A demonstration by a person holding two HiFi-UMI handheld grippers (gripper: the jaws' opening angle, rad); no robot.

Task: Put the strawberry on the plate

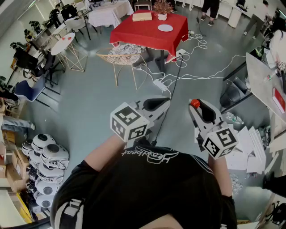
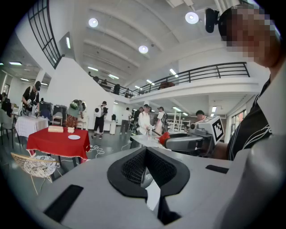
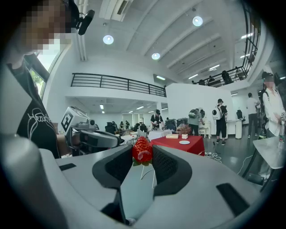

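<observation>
A red strawberry point(image 3: 142, 151) with green leaves is pinched at the tips of my right gripper point(image 3: 142, 154), which is shut on it. The head view shows the strawberry point(image 1: 195, 103) held in the air over the grey floor, close in front of the person. My left gripper point(image 1: 163, 103) hangs beside it, its black pads point(image 2: 134, 167) meeting at the tip with nothing between them. A white plate point(image 1: 165, 27) lies on a red-clothed table point(image 1: 147, 33) several steps ahead. The plate point(image 3: 184, 142) lies straight beyond the right jaws.
A wicker chair point(image 1: 125, 56) stands in front of the red table, with white cables point(image 1: 187, 74) looped over the floor to its right. A box point(image 1: 142, 16) and a dried plant point(image 1: 161, 8) share the table. Stacked white helmets point(image 1: 44, 156) lie at the left. People stand far off.
</observation>
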